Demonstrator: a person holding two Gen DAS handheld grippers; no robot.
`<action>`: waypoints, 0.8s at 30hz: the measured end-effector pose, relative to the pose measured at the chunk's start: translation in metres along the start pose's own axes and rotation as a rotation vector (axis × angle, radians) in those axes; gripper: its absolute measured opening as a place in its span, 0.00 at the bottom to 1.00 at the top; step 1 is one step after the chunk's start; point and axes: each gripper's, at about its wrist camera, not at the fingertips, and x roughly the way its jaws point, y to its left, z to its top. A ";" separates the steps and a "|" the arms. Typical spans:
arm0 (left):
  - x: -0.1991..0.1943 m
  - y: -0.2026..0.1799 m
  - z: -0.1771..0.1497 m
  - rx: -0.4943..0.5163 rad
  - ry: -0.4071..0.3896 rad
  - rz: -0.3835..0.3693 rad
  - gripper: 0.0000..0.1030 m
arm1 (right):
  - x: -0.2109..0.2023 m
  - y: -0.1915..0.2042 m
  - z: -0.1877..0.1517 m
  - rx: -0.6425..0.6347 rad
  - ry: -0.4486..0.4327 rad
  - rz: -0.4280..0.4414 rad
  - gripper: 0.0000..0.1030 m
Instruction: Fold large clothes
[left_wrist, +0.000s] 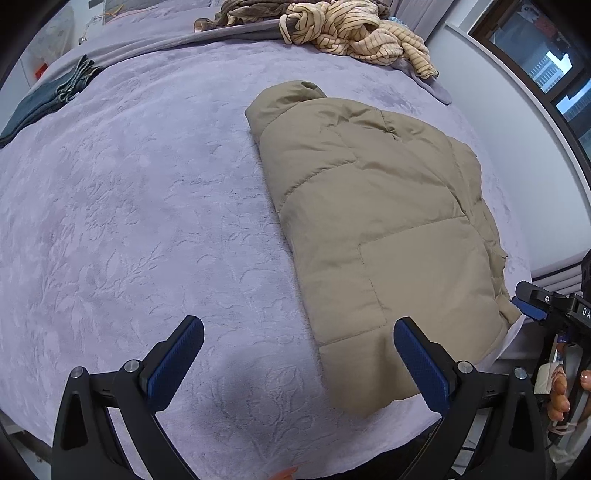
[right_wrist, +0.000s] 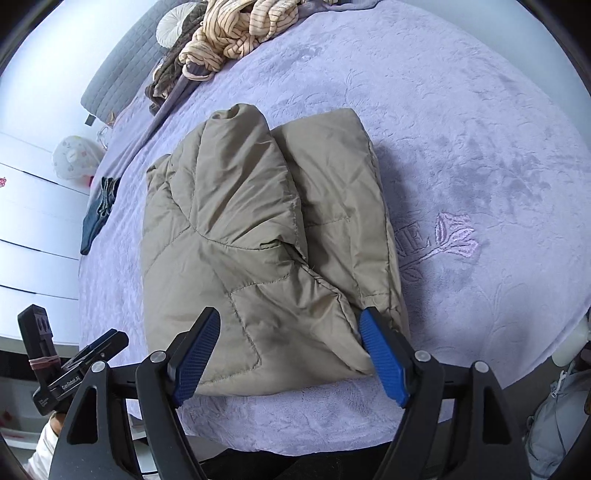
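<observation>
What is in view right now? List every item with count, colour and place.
puffer jacket: one, khaki, folded on the bed's near part.
striped garment: one, cream with dark stripes, crumpled at the far edge.
brown garment: one, dark brown, beside the striped one.
jeans: one, dark blue, folded at the bed's left side.
bedspread: one, lilac, embossed, covering the bed.
left hand-held gripper: one, black with blue pads, open, above the jacket's near corner.
right hand-held gripper: one, black with blue pads, open, over the jacket's near edge.
</observation>
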 end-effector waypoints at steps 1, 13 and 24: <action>0.000 0.002 0.000 -0.005 0.002 0.000 1.00 | 0.000 0.001 0.001 0.003 -0.003 -0.001 0.79; 0.021 0.006 0.023 -0.110 0.030 -0.001 1.00 | 0.009 -0.012 0.042 0.010 0.034 -0.010 0.81; 0.038 -0.010 0.061 -0.162 0.047 -0.022 1.00 | 0.032 -0.024 0.108 -0.027 0.093 0.045 0.83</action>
